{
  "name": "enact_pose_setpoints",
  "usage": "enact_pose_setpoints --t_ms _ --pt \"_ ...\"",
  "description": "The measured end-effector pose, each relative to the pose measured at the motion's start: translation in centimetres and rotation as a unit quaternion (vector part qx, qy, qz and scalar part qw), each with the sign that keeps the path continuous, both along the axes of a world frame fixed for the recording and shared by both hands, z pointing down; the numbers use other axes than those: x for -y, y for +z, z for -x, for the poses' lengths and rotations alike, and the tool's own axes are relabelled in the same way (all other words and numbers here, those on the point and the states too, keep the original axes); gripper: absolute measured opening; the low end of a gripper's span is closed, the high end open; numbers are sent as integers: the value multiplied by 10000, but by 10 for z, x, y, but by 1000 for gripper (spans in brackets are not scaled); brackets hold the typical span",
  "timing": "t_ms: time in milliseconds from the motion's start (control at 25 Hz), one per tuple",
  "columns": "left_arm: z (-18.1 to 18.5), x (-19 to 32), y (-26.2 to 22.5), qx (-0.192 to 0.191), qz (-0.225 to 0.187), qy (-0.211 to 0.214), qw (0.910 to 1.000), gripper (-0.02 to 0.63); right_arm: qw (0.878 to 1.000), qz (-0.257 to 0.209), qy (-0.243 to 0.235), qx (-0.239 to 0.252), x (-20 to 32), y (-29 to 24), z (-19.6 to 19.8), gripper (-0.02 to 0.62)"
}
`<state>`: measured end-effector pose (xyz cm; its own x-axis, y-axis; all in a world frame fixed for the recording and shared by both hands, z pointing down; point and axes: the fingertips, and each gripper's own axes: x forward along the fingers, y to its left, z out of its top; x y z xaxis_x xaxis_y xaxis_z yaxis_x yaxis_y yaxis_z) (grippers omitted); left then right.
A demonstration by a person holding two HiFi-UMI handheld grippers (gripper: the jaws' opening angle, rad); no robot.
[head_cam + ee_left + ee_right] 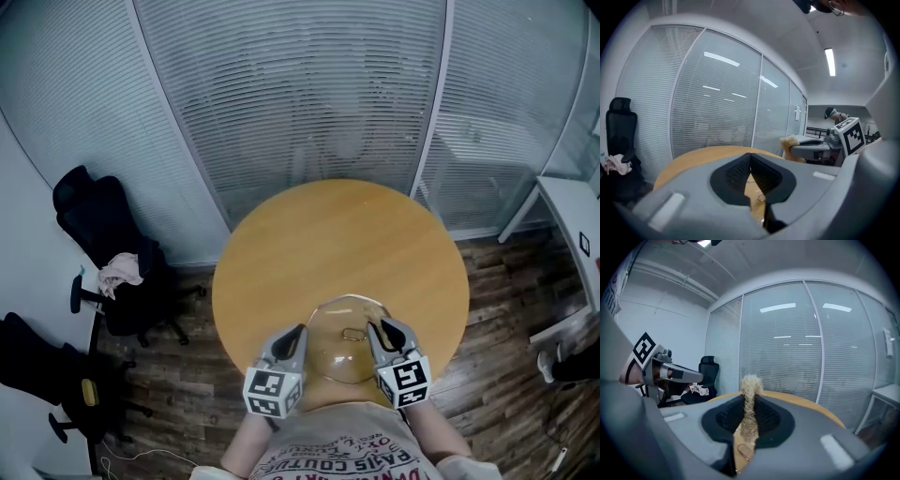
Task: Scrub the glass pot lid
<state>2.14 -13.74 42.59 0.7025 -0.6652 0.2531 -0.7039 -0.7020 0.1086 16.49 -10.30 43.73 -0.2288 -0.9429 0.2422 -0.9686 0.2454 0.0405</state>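
The clear glass pot lid [342, 361] with a small metal loop handle [352, 334] hangs over the near edge of the round wooden table [337, 234], between my two grippers. My left gripper [302, 330] is at its left rim with the jaws closed together on the thin glass edge [750, 180]. My right gripper [377, 325] sits over the lid's right side, shut on a tan fibrous scrubber [750, 390]. The scrubber's tuft [790, 142] sticks out past the jaws. The loop handle [746, 452] shows just below the right jaws.
Two black office chairs [103, 234] [47, 375] stand on the wooden floor to the left, one with a pink cloth [120, 270] on it. A glass wall with blinds [309, 103] runs behind the table. A white desk [574, 220] stands at the right.
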Motion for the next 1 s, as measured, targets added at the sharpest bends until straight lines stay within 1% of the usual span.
enact_pose_setpoints --t_ms 200,520,800,1000 --pt "-1 0 1 -6 12 -9 10000 8 9999 -24 -98 -1 0 1 4 58" --pt "-1 -1 -2 -39 -50 -66 10000 7 9999 40 -57 -75 -2 2 4 58" --pt "-6 -4 -2 -27 -70 -26 10000 8 9999 53 -15 -137 -4 3 0 58" --pt "-10 -4 -4 6 -107 23 9999 8 9999 14 -71 -156 -5 0 1 58"
